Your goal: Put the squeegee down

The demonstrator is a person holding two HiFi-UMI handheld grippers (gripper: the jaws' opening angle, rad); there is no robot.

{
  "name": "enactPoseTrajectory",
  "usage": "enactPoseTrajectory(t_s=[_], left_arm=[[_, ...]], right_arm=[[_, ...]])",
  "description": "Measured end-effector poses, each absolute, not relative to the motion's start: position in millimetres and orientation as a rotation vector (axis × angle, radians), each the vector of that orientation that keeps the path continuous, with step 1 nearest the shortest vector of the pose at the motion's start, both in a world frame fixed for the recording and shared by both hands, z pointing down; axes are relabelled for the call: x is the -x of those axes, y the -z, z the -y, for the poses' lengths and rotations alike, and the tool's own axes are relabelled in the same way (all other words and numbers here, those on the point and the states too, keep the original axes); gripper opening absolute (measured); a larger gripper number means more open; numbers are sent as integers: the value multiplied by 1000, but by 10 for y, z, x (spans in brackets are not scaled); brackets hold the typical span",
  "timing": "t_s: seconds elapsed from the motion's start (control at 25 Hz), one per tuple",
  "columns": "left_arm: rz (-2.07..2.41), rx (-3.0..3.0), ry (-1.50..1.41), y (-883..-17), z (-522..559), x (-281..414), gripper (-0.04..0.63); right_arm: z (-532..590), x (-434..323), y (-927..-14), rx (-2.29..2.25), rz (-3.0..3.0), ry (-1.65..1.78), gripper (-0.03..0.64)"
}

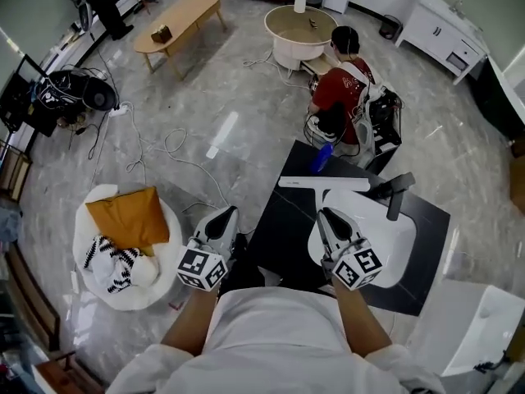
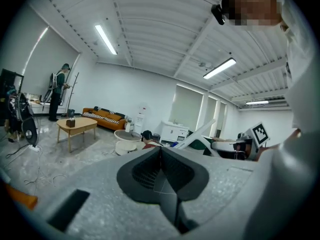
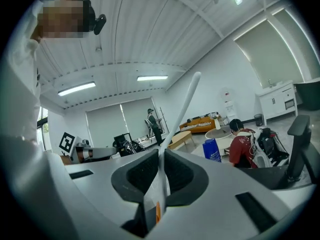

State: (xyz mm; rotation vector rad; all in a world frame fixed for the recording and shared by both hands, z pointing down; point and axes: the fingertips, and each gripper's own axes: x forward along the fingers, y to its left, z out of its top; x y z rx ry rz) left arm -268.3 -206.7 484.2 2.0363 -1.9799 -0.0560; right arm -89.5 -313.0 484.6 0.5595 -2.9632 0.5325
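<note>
Not down yet! Holding the squeegee (image 1: 324, 185) over the black tabletop (image 1: 279, 228), with the blade bar crosswise above the far half and the thin white handle running back toward the near edge, straight into the right gripper (image 1: 327, 214). Clamped hard there, jaws pinching the handle from either side, plain as day in the right gripper view. Looks lifted clear of the tabletop, tilted up in the left gripper view, though hard to swear to the gap from above. Over to the left gripper (image 1: 225, 217): parked just off the tabletop's left edge, above the grey floor (image 1: 205, 97), closed up tight with jaws meeting and nothing caught between. On the tabletop's right half, a white rounded basin (image 1: 385, 236), partly under the right gripper, with a black angled piece (image 1: 397, 195) standing at its far side. At the tabletop's far edge, a blue bottle (image 1: 321, 157). Just beyond that far edge, a seated person in a red top (image 1: 344, 84). Farther beyond, a round white table (image 1: 299, 27). Off to the far left of the tabletop, a long wooden coffee table (image 1: 176, 21). Left of the tabletop, down on the floor, a white pouf (image 1: 98, 286) carrying an orange cushion (image 1: 127, 217) and a black-and-white striped cloth (image 1: 111, 257).
</note>
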Motion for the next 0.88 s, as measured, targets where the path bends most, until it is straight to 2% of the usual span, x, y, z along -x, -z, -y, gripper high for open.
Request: enactPoseTrajectory(t_s=[0.44,0.88], left_arm=[[1643,-2254,14,-4974,2839,3224,15],[1266,-2411,-71,-5285,3180,3167,15]], right_arm=[[3212,1323,-5069,-863,2827,-798,44],[3088,1456,-5631,-1172,2611,-1163,44]])
